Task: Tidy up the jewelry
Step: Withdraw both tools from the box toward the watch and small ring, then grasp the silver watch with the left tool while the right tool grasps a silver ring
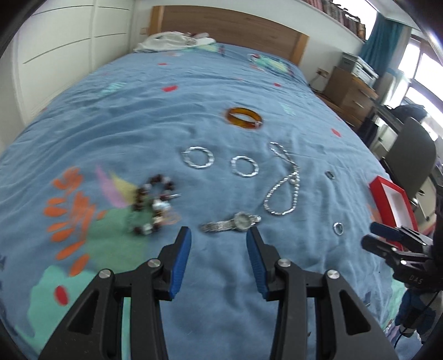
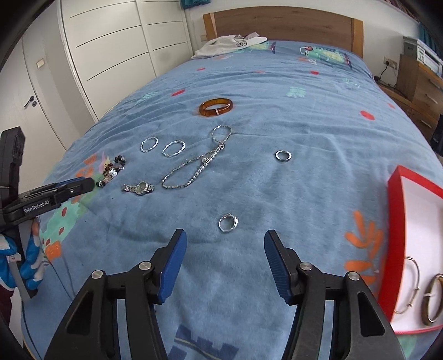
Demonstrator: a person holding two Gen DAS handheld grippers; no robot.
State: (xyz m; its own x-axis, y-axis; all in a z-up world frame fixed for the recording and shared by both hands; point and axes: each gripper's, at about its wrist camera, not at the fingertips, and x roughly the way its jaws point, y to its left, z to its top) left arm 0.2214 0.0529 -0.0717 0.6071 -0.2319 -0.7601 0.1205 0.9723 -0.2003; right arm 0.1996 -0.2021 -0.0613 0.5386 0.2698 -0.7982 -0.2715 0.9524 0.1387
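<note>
Jewelry lies spread on a blue bedspread. My left gripper (image 1: 218, 235) is open and empty, just short of a silver watch (image 1: 232, 222). A beaded bracelet (image 1: 153, 205) lies to its left. Beyond are two silver hoops (image 1: 198, 157) (image 1: 244, 166), a silver chain necklace (image 1: 282, 182) and an amber bangle (image 1: 245, 118). My right gripper (image 2: 224, 239) is open and empty, just short of a silver ring (image 2: 227, 222). A second ring (image 2: 283, 155) lies farther off. A red box (image 2: 393, 221) with a white lining stands at the right and holds two bangles (image 2: 423, 293).
The wooden headboard (image 2: 282, 25) and a crumpled white garment (image 2: 229, 44) are at the far end of the bed. White wardrobe doors (image 2: 110, 49) stand at the left. A wooden drawer unit (image 2: 420, 85) and a chair (image 1: 409, 155) stand at the right.
</note>
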